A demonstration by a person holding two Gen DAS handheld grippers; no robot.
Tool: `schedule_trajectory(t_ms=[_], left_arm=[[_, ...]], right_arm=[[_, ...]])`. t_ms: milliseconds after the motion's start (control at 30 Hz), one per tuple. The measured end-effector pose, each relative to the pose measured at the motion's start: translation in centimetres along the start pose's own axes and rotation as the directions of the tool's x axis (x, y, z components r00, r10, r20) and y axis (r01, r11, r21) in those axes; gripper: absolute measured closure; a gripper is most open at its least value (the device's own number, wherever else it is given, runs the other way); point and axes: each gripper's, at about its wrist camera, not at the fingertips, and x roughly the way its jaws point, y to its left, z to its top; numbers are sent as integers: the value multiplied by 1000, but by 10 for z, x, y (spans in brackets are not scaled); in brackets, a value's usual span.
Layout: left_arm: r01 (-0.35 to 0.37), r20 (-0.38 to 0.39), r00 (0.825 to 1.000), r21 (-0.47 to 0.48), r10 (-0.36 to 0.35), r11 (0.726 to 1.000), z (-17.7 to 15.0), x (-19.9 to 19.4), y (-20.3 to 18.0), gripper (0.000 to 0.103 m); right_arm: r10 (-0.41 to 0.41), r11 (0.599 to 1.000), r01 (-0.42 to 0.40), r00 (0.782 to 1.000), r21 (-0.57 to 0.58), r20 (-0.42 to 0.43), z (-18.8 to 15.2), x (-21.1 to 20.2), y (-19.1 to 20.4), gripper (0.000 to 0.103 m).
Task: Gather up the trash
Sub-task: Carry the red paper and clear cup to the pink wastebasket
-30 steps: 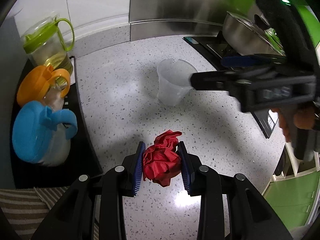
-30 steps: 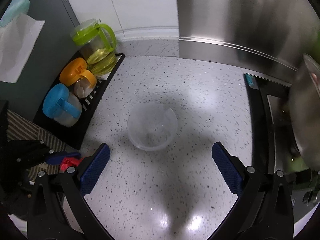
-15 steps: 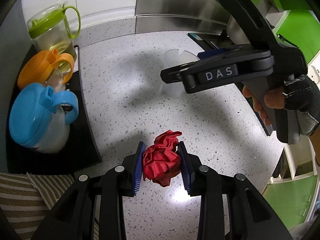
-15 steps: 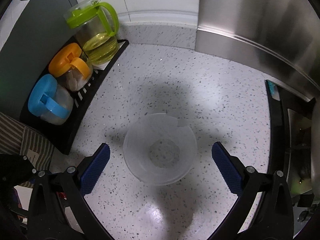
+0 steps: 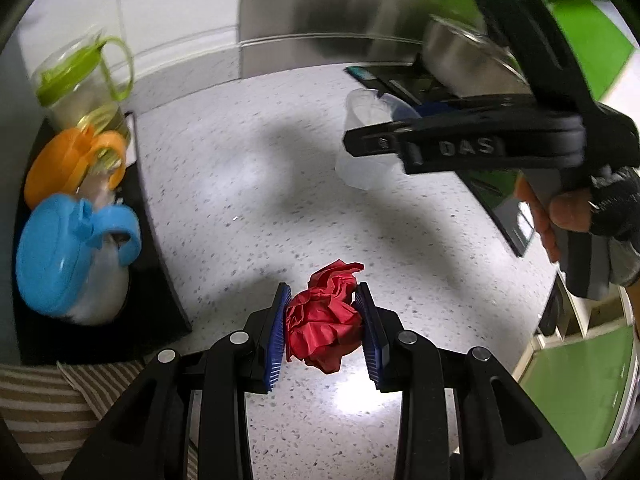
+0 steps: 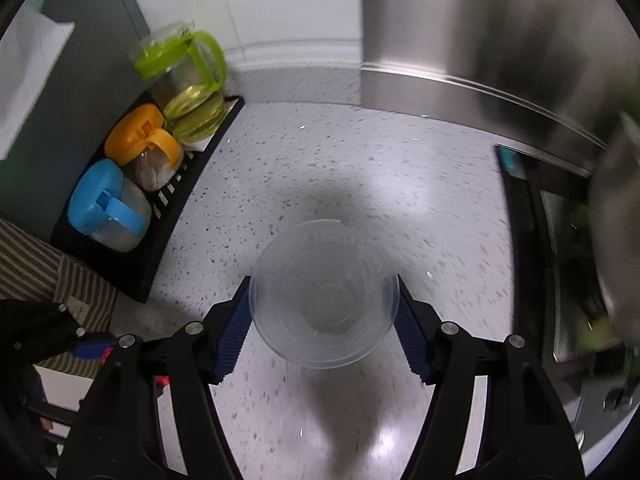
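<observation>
A: State the position of the red paper ball [image 5: 325, 322] relative to the left gripper [image 5: 323, 334].

B: The ball sits between the two blue pads, which press on both its sides. The gripper is narrow and holds it above the speckled counter [image 5: 248, 184].

A: And the right gripper [image 6: 323, 322]?

B: Its jaws are closing around the clear plastic cup [image 6: 323, 292]. The cup stands upright between the pads, rim almost touching both. Firm contact cannot be confirmed.

A: Contents of the cup?

B: Nothing visible inside; its base shows through.

A: Containers beyond the cup, near to far?

B: Left of the cup, a black tray [image 6: 160, 248] carries three jars. Nearest is the blue-lidded jar [image 6: 106, 206] with a pale filling. Next is the orange-lidded jar [image 6: 142, 146]; its contents are unclear. Farthest is the green-lidded pitcher [image 6: 186, 80], holding yellow liquid. Right of the cup is a metal pot [image 5: 468, 58] on a dark stove.

A: Appearance of the ball?

B: Bright red, tightly crumpled, many creases, one flap projecting towards the cup.
</observation>
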Motion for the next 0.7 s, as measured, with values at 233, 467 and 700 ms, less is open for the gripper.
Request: schedule_trajectory(t_ms=[233,467,700], left_arm=[[61,-1,998,173,-62,983,7,-22,-31,70],[143,-17,989,382,-148,913,3,-39,-81,70],[236,-54,967,560,-249,794,-19,-48,-167,70]], right_arm=[[-90,983,79,994,168,60,-54,-72,-7,38],[-237,903,185,968,387,89,-149,-148,-9,38],[-400,737,290,915,611,48,-273,-224,-11,38]])
